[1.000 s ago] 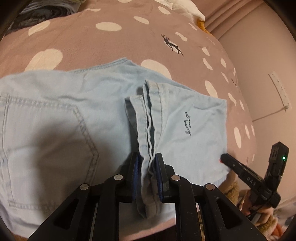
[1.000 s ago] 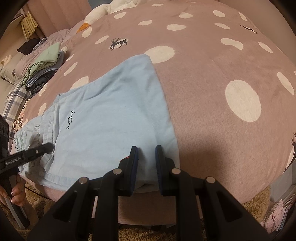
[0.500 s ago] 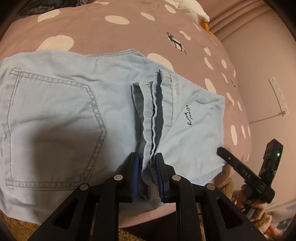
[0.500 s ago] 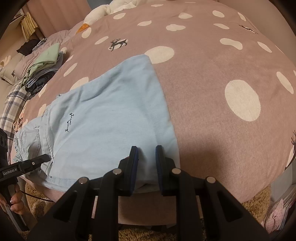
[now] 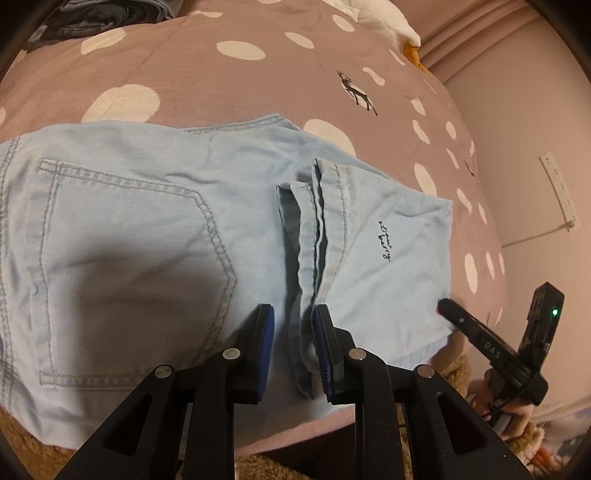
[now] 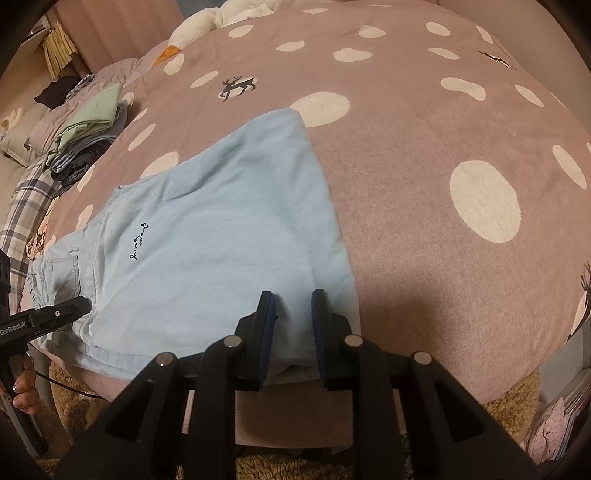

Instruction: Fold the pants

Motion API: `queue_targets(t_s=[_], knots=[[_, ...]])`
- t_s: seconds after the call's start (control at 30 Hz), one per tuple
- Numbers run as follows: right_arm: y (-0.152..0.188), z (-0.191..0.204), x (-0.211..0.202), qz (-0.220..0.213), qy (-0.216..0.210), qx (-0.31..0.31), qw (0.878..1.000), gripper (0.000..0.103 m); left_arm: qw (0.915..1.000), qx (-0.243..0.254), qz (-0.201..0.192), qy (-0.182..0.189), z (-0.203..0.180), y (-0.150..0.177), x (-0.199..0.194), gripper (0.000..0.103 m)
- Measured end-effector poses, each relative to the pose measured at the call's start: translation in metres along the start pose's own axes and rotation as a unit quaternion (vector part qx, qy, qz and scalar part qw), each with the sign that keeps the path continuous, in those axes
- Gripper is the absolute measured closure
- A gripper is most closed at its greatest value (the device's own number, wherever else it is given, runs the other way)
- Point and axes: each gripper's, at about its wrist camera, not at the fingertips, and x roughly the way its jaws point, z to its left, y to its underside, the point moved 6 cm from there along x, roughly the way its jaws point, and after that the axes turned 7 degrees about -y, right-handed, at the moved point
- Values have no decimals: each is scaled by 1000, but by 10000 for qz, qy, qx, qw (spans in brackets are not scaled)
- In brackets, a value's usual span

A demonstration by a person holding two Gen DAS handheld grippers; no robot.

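Light blue pants [image 5: 147,229] lie on the spotted bed, legs folded back over the seat; they also show in the right wrist view [image 6: 229,236]. The leg hems [image 5: 314,236] form a ridge beside the back pocket [image 5: 122,258]. My left gripper [image 5: 291,325] stands open around the near end of that hem ridge; the cloth lies loose between the pads. My right gripper [image 6: 293,314] is at the fold's near edge, jaws a little apart with cloth between them; whether it grips is unclear. It also shows at the right of the left wrist view [image 5: 480,332].
The bed cover [image 6: 424,147] is mauve with white spots and deer. A stack of folded clothes [image 6: 88,140] lies at the far left. A white pillow [image 5: 376,14] is at the head. A shaggy rug [image 6: 517,398] lies below the bed edge. A wall [image 5: 535,110] is right.
My left gripper's jaws have opened and let go of the leg hems, which now lie on the pants. The right gripper has barely moved.
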Motion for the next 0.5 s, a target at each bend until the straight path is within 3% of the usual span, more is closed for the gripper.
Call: queue_targets(t_s=[0.17,0.23,0.4,0.5], knots=[[0,5,0,1,-64,-47,10000,76,9995,11,-96,-309,3,-2,-8,80],[0,9,1,13,-89,-96,9999,66,9985,28,-178,-514,8,-1,-10,80],[1,27,7,55,201,-467,9987,48,9985,-30,-208,-502,11,3,-15,78],[-3,33,8,91,432,-662,9968,42,9981,-31,-329,-511,12,0,-25,57]])
